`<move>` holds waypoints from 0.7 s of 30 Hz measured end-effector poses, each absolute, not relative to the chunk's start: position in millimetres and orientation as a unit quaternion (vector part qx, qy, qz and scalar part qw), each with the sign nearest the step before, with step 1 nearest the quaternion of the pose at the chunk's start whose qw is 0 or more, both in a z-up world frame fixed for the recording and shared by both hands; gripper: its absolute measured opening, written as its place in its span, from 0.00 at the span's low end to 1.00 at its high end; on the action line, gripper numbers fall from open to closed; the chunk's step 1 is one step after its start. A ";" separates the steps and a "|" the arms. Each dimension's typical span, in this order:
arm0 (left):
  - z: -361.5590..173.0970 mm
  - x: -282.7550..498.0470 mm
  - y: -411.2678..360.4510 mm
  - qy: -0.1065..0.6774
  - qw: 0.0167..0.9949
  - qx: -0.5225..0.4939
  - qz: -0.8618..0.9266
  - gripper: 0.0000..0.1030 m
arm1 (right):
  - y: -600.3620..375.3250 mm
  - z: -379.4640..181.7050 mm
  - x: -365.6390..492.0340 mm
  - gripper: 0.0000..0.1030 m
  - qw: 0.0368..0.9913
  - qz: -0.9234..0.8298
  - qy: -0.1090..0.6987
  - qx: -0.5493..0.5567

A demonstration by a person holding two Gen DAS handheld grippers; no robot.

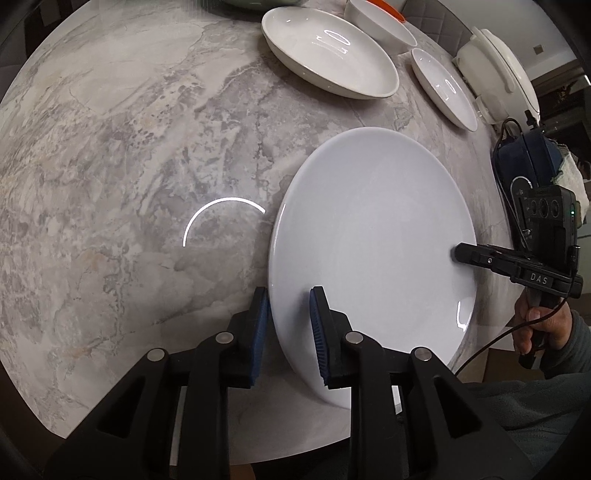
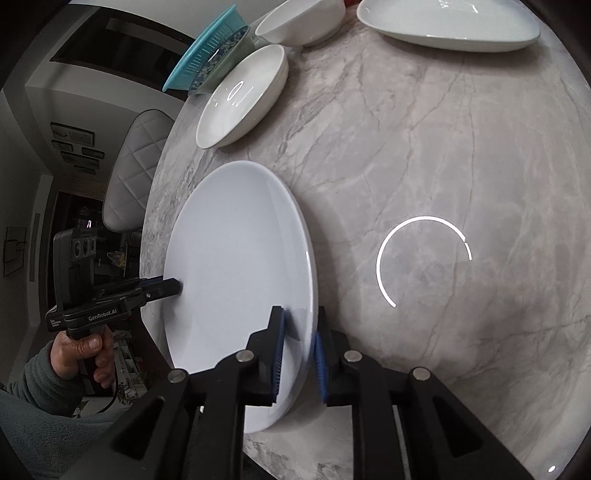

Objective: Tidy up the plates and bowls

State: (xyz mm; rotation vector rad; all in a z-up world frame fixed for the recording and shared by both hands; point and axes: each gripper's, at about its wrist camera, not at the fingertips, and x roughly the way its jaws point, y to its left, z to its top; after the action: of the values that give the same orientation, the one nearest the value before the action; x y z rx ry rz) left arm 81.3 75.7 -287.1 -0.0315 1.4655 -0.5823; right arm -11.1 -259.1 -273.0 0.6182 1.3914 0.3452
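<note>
From the left wrist camera, the left gripper straddles the near-left rim of the big white plate, one blue pad under or outside the edge and the other over the plate's face; a gap shows between the inner pad and the china, so I judge the jaws loose around the rim rather than clamped. The plate sits near the edge of the marble table, and across it the right gripper reaches in from the opposite side, its tip at the far-right rim, held by a hand. Beyond lie a shallow white bowl, a smaller dish and a deeper bowl. From the right wrist camera, the right gripper brackets its own side of the same plate, the rim running between the pads; whether the pads press on it I cannot tell. The left gripper meets the opposite edge, held by a hand. A shallow bowl, a teal basket and a wide plate stand further off. The two grippers face each other across the plate's width, each equally near its own rim, so either could take the plate next.
</note>
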 end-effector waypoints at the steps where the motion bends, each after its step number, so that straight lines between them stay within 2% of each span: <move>1: -283.6 82.3 79.7 0.655 0.708 -0.021 -0.265 0.21 | -256.6 -270.8 -11.9 0.24 0.716 0.152 0.624 0.274; 2: -277.6 83.3 86.2 0.649 0.712 -0.027 -0.267 0.23 | -255.7 -268.8 -13.0 0.29 0.721 0.146 0.619 0.273; 4: -266.3 84.3 95.7 0.635 0.722 -0.039 -0.270 0.30 | -257.4 -261.5 -16.3 0.59 0.736 0.122 0.609 0.271; 6: -253.5 86.4 103.2 0.616 0.736 -0.054 -0.275 0.41 | -260.9 -253.5 -22.4 0.71 0.745 0.097 0.603 0.269; 7: -247.0 87.4 107.3 0.604 0.744 -0.063 -0.279 0.48 | -263.0 -248.9 -26.8 0.71 0.750 0.086 0.598 0.269; 10: -230.8 93.3 115.6 0.577 0.754 -0.099 -0.300 0.49 | -271.6 -234.7 -46.8 0.77 0.767 0.039 0.585 0.261; 13: -214.8 100.2 117.8 0.555 0.754 -0.130 -0.326 0.49 | -281.4 -227.7 -73.7 0.77 0.771 -0.019 0.577 0.269; 15: -197.8 102.3 109.5 0.525 0.776 -0.113 -0.332 0.49 | -286.6 -224.2 -90.9 0.77 0.767 -0.057 0.573 0.281; 18: -177.2 102.9 89.2 0.493 0.798 -0.063 -0.342 0.59 | -292.4 -215.7 -106.3 0.77 0.764 -0.099 0.564 0.296; 21: -169.2 115.0 66.3 0.510 0.779 -0.040 -0.362 0.61 | -298.7 -201.8 -103.2 0.77 0.767 -0.122 0.554 0.299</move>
State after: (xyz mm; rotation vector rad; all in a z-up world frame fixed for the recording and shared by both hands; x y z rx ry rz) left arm 115.0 66.3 -169.2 -0.0868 1.1019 -0.7825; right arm -103.2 -298.7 -201.8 0.6489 1.2034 -0.2652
